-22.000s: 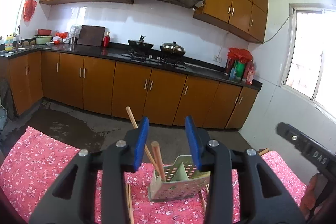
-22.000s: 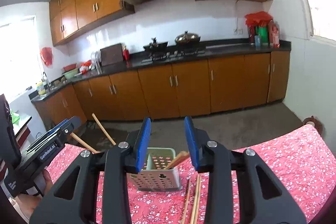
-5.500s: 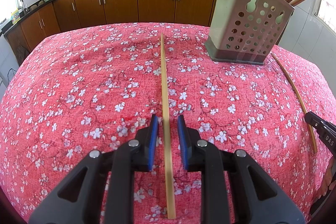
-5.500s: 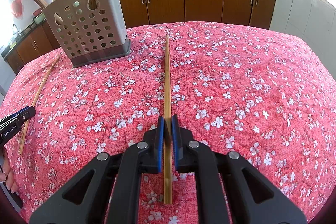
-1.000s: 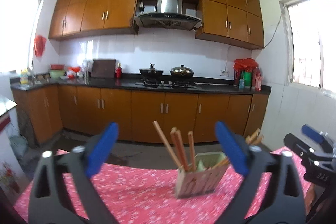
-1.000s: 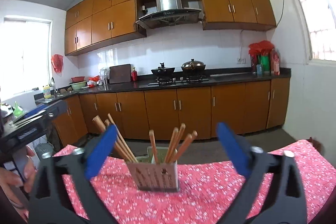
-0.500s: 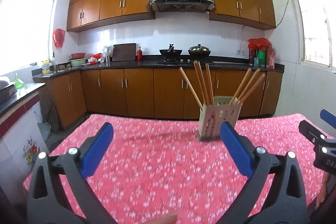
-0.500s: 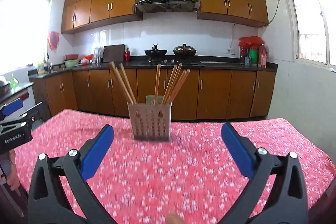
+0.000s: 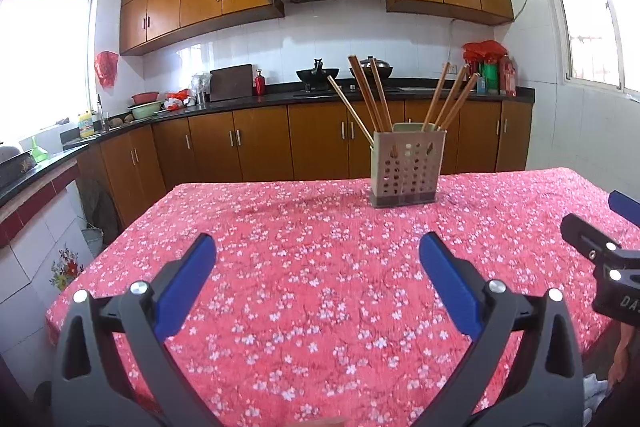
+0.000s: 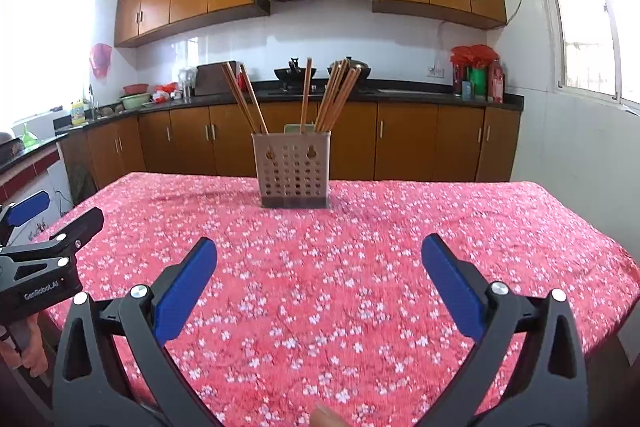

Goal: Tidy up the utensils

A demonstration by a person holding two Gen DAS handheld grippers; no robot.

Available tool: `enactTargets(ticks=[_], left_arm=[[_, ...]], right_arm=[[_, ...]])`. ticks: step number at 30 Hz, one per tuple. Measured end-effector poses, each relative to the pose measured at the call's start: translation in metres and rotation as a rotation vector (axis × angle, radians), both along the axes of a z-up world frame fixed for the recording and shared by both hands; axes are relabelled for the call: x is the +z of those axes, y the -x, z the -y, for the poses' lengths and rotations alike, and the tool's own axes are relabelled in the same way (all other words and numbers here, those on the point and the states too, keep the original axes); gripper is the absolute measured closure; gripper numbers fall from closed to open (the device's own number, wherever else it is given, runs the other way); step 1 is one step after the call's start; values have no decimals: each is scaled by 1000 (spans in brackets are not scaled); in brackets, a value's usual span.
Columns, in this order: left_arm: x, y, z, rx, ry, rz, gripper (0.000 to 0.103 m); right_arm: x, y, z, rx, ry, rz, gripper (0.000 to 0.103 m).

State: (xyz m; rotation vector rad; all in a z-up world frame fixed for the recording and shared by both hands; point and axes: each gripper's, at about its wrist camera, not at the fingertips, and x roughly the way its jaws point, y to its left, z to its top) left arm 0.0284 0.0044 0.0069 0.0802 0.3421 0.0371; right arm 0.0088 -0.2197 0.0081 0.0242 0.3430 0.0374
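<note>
The left gripper with blue pads (image 9: 318, 247) and the right gripper with blue pads (image 10: 319, 251) are both being held wide open and empty above the near part of the table covered by a red cloth with white flowers (image 9: 320, 227). The long brown wooden chopsticks (image 10: 332, 99) are being kept standing and leaning inside the beige plastic holder full of round holes (image 10: 294, 171). That holder is being seen upright on the far middle of the cloth, well apart from both grippers.
</note>
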Motion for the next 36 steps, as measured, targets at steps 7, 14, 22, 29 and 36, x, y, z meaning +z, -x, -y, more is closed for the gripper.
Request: enactTargets(ticks=[7, 14, 22, 29, 36], left_arm=[[-5, 5, 3, -5, 7, -2, 4], [-9, 6, -1, -4, 14, -11, 4], [-11, 5, -2, -11, 15, -18, 4], [-12, 5, -2, -16, 14, -16, 4], [-12, 5, -2, -19, 12, -15, 4]], right_arm=[[-6, 4, 0, -23, 7, -4, 2], [-10, 4, 4, -31, -9, -18, 2], [-13, 5, 5, -34, -17, -27, 2], [-13, 5, 6, -39, -24, -29, 2], [-13, 5, 7, -39, -24, -29, 2]])
